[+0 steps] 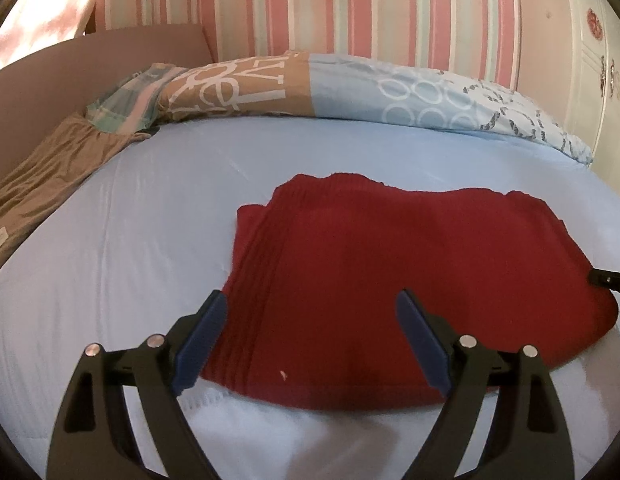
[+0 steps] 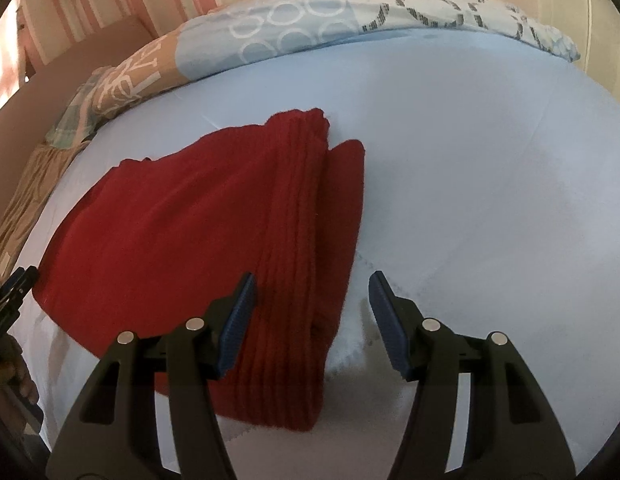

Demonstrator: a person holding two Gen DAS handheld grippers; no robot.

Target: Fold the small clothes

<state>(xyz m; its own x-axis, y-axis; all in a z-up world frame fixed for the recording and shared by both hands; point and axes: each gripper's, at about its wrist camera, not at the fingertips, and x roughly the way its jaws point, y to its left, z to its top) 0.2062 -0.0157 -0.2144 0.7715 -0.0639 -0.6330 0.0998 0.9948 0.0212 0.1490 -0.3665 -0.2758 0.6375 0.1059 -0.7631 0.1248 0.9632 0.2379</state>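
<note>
Item one, your red knit garment (image 1: 409,264): folded into a flat packet, lying on the light blue bed sheet (image 1: 158,240), centre to 3 o'clock in the left wrist view and from centre out to 9 o'clock in the right wrist view (image 2: 182,232). Its ribbed band runs down one side, at 9 o'clock of the packet in the left view and at 3 o'clock of it in the right view, with a second layer showing just beyond the ribbing. Item two, your left tool (image 1: 311,312): jaws spread wide over the near edge of the garment at 6 o'clock, blue pads (image 1: 202,340) clear of the cloth, gripping nothing. Item three, your right tool (image 2: 311,292): jaws apart above the ribbed side, one pad over the cloth and the other over bare sheet, gripping nothing; its tip shows in the left view at 3 o'clock. Item four, a patterned pillow (image 1: 349,88) in tan, blue and white, along the sheet's far edge at 12 o'clock. Item five, a brown cloth (image 1: 50,172) at 9 o'clock in the left view, well apart from the garment. Item six, a pink striped wall (image 1: 310,4) behind the pillow.
</note>
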